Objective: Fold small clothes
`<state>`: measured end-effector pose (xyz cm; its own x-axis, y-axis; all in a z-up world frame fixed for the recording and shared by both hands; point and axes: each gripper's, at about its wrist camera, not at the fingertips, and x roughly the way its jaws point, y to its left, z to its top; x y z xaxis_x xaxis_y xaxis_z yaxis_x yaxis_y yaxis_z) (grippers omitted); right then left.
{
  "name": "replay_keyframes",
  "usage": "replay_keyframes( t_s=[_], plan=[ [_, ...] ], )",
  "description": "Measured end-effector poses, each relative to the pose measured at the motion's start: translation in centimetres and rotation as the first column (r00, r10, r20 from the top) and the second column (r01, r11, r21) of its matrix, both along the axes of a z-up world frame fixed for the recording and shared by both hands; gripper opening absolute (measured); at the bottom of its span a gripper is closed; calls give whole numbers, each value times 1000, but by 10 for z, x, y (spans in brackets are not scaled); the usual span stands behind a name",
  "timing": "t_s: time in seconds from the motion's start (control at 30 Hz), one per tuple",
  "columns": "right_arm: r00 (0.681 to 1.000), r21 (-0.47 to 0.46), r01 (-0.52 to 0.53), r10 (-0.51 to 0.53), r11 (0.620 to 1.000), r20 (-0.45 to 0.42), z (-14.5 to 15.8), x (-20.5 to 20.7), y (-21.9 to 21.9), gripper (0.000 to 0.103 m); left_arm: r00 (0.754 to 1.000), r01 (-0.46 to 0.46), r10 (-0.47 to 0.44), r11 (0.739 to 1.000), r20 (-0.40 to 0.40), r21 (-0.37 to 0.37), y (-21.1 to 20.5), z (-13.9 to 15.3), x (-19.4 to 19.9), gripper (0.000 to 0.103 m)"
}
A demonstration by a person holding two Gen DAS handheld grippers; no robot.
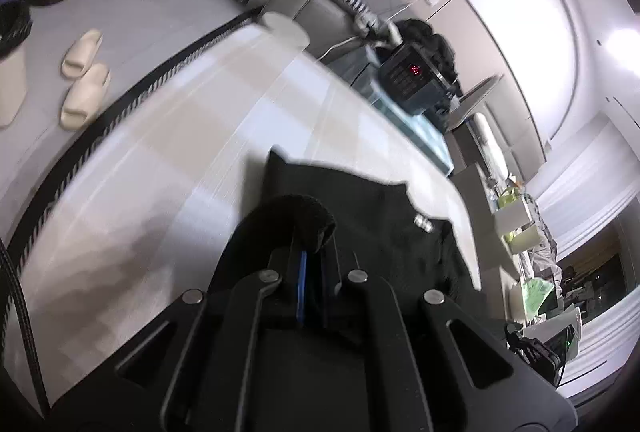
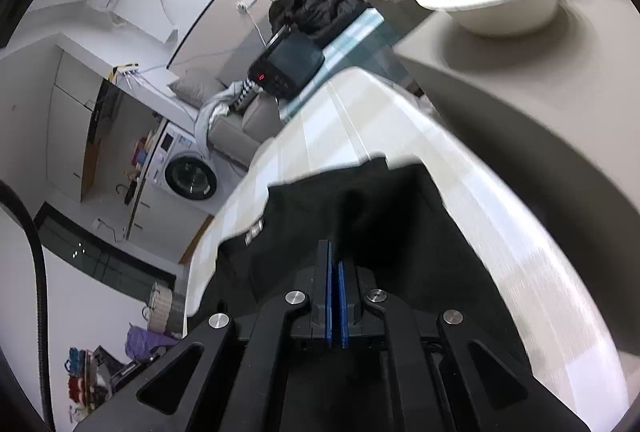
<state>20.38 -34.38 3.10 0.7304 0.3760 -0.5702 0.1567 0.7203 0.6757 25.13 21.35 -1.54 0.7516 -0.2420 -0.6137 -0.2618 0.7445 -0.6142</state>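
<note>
So you've got a pair of cream slippers on the floor off the table's braided edge, a dark device with a red display at the far end, and a white bowl on the grey counter alongside. Plenty of bare pale checked tabletop left of the black garment. Your left gripper pinches a bunched fold; your right gripper clamps its flat edge.
</note>
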Motion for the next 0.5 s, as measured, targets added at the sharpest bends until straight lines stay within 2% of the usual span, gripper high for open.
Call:
replay_keyframes(
  t_s=[0.33,0.5],
  plan=[
    [996,-66,0,6,998,91,44,59,9,3,998,20,-22,999,61,26,1,37,70,2],
    [996,-81,5,3,997,95,50,102,14,3,998,7,-10,999,58,50,7,42,107,2]
  ],
)
